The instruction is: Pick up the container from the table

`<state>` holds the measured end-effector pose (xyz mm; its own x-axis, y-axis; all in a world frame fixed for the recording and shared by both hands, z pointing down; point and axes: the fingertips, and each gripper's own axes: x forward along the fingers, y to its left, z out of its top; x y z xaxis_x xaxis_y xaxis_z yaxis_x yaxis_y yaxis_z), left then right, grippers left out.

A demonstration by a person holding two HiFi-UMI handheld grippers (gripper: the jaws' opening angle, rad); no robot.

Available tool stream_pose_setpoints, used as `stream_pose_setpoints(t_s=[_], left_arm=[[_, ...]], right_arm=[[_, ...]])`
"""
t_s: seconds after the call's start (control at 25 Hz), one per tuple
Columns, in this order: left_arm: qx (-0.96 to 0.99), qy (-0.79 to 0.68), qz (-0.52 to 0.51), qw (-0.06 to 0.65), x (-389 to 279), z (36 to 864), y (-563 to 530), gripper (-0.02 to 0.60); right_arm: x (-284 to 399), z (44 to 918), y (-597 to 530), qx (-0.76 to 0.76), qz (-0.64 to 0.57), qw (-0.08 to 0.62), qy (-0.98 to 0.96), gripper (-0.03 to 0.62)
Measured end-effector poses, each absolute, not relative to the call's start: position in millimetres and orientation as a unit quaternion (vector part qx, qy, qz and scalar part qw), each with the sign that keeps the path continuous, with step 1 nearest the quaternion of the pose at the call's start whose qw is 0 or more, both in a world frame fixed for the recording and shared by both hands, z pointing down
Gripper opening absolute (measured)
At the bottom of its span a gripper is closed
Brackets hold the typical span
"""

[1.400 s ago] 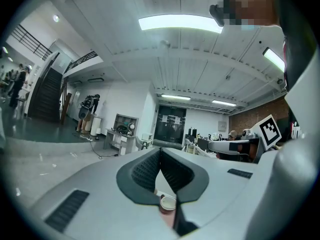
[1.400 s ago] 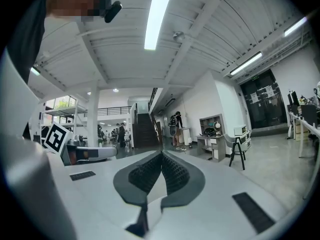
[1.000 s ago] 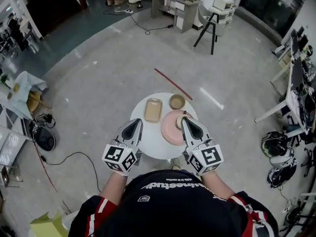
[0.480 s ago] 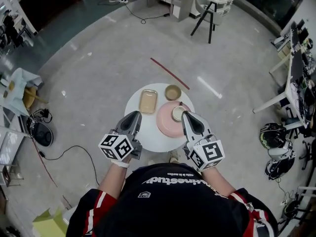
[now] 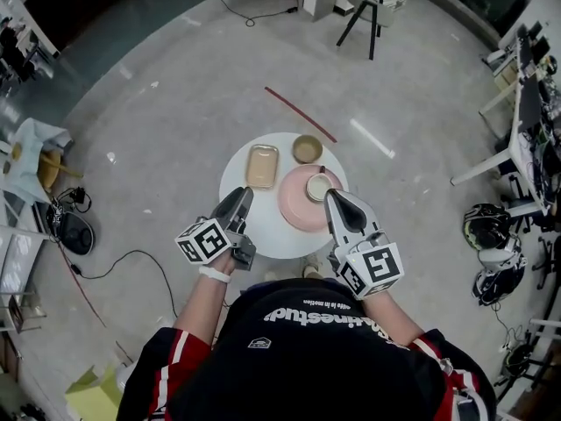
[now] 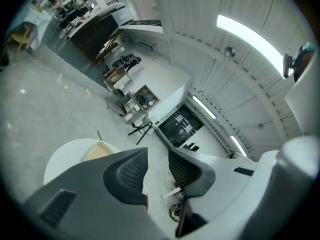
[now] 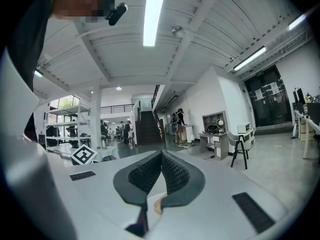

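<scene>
A tan rectangular container [image 5: 262,166] lies on the left half of a small round white table [image 5: 241,220]. To its right on the table stand a small round bowl [image 5: 308,148] and a pink plate [image 5: 299,207] with a small cup [image 5: 318,185] on it. My left gripper [image 5: 243,195] hovers over the table's near left edge, just short of the container; its jaws are opening with nothing between them. In the left gripper view the container [image 6: 98,150] shows beyond the left jaw. My right gripper [image 5: 334,197] is shut and empty over the pink plate's near rim.
A red stick [image 5: 301,114] lies on the floor beyond the table. A black cable [image 5: 131,274] runs across the floor at the left. Helmets [image 5: 489,235] and a desk stand at the right, a black-legged stool [image 5: 368,16] at the back.
My left gripper has sunk toward the table's edge, rolled, and its jaws have parted. The right gripper has hardly moved.
</scene>
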<state>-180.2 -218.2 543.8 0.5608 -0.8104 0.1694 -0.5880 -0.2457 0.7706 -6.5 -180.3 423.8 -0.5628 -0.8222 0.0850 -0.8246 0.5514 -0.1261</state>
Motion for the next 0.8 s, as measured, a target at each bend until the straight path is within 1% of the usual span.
stream_pose_setpoints(t_s=[0.28, 0.8], left_arm=[[0.736, -0.452, -0.159, 0.478, -186, 577, -239, 0.123], [0.646, -0.473, -0.164, 0.577, -184, 686, -270, 0.140]], right_arm=[[-11, 417, -188, 0.466, 0.059, -0.006, -0.883, 0.017], [4, 413, -211, 0.467, 0.042, -0.017, -0.883, 0.016]])
